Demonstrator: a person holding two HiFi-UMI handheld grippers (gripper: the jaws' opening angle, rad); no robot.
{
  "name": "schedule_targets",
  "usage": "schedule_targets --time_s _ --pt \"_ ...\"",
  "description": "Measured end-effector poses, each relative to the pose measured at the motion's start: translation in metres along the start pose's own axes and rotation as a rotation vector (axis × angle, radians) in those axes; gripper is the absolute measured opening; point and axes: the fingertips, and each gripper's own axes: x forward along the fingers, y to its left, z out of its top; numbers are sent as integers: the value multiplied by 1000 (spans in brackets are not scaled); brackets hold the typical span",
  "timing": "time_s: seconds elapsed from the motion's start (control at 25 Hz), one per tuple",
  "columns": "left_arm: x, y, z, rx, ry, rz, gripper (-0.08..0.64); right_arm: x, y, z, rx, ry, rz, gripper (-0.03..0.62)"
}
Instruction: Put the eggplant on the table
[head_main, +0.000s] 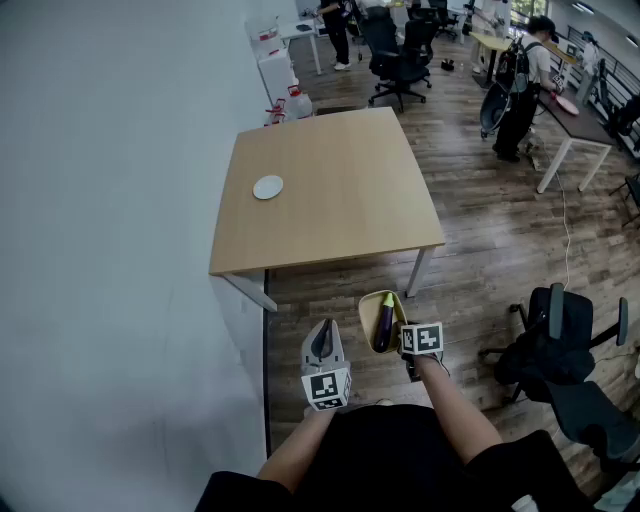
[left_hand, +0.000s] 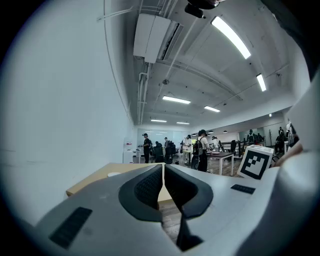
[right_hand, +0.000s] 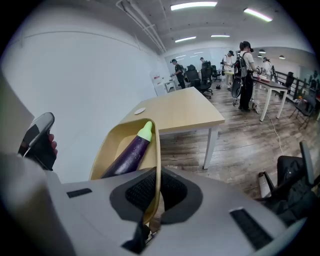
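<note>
Office, table (head_main: 340, 190) ahead, far side. Near side, short of it: eggplant (right_hand: 131, 152) in bowl (right_hand: 110, 147), rim pinched by R gripper (right_hand: 156, 195). L gripper (left_hand: 163, 182) jaws together, empty. To do: carry over, set down.

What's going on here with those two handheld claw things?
A person stands short of the light wooden table, a gripper in each hand. The right gripper is shut on the rim of a tan plastic dish carrying a purple eggplant with a green tip. The left gripper is shut and empty.
</note>
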Motion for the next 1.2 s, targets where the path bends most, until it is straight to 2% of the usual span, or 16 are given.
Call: schedule_targets --time_s 0.28,0.48,0.72,1.0,1.2 --pt "11 -16 -12 -18 20 -10 23 3 -13 6 8 -19 -10 61" --pt "25 -6 -16 -22 43 -17 23 21 -8 14 23 -16 -10 61" --pt "56 31 -13 -50 42 -15 23 55 12 37 28 3 5 61" --pt "124 89 -22 -81 60 -16 23 108 35 85 27 37 0 61" --pt "179 134 -33 -72 70 -5 23 150 41 123 31 55 -6 61"
